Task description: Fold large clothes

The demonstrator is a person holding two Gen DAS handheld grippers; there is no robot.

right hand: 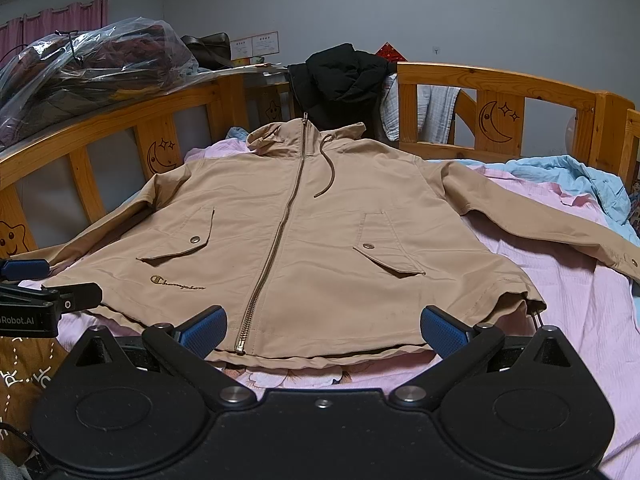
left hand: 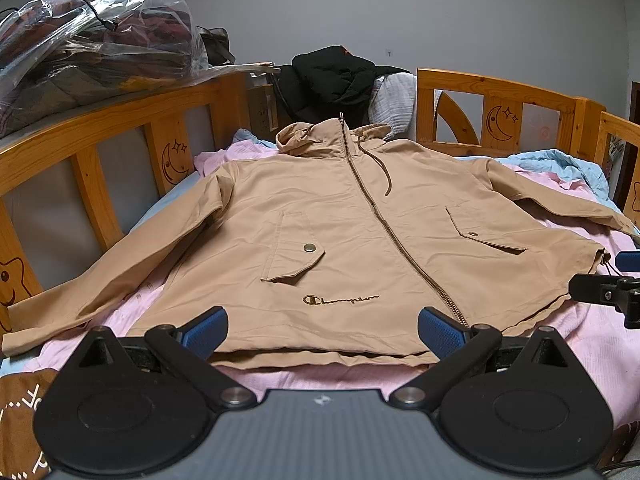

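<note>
Left wrist view: tan hooded jacket (left hand: pixel 340 220) lies front-up, zipped, spread flat on pink sheet (left hand: pixel 592 344) of wooden-railed bed (left hand: pixel 120 120); sleeves out to both sides. Left gripper (left hand: pixel 323 330) hovers at hem, jaws wide apart, holding nothing. Right gripper (left hand: pixel 608 280) shows at the right edge near the hem corner.

Right wrist view: same jacket (right hand: pixel 320 232), hem nearest camera. Right gripper (right hand: pixel 323 330) w/ jaws apart, empty, just short of hem; left gripper (right hand: pixel 44 292) at frame left, near the other hem corner.

Step, by judgement: pre-fold, no fold made yet. Next move likely needs each gripper to close on a sleeve or side edge, then carry it inward over the body.
</note>
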